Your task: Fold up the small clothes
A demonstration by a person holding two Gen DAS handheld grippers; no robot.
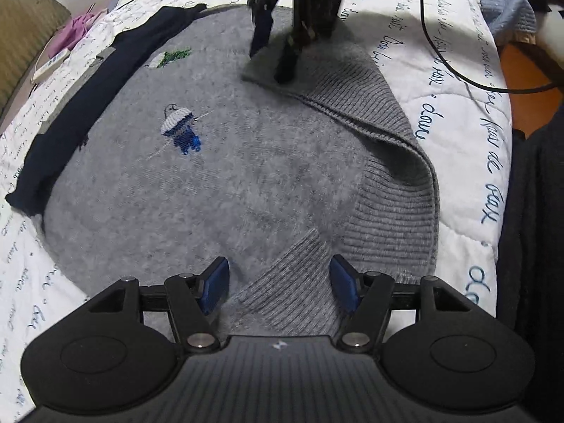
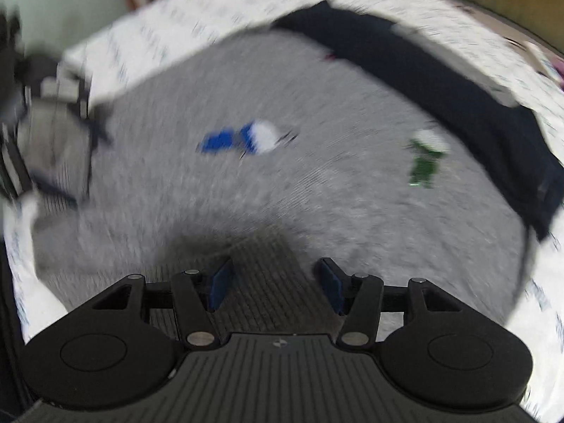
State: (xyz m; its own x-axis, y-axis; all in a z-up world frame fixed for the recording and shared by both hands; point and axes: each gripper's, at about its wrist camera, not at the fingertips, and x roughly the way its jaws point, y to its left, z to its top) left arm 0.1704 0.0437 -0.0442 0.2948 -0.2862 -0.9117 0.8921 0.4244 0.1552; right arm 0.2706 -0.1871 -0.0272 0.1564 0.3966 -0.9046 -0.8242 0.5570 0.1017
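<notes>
A small grey knit sweater [image 1: 218,183] with a blue embroidered figure [image 1: 181,130] and a green one [image 1: 172,57] lies on a white quilt; its ribbed hem [image 1: 387,176] is folded over at the right. A dark navy garment [image 1: 88,98] lies along its left side. My left gripper [image 1: 278,282] is open, its blue pads either side of a ribbed corner. My right gripper [image 2: 275,285] is open over the ribbed edge [image 2: 261,261]; it also shows in the left wrist view [image 1: 282,56], tips at a sweater corner. The right wrist view is blurred.
The white quilt [image 1: 458,81] with blue script covers the bed. A black cable [image 1: 454,67] runs across it at the right. A remote [image 1: 49,65] and purple cloth [image 1: 70,31] lie at the far left. Dark fabric [image 1: 535,229] hangs at the right edge.
</notes>
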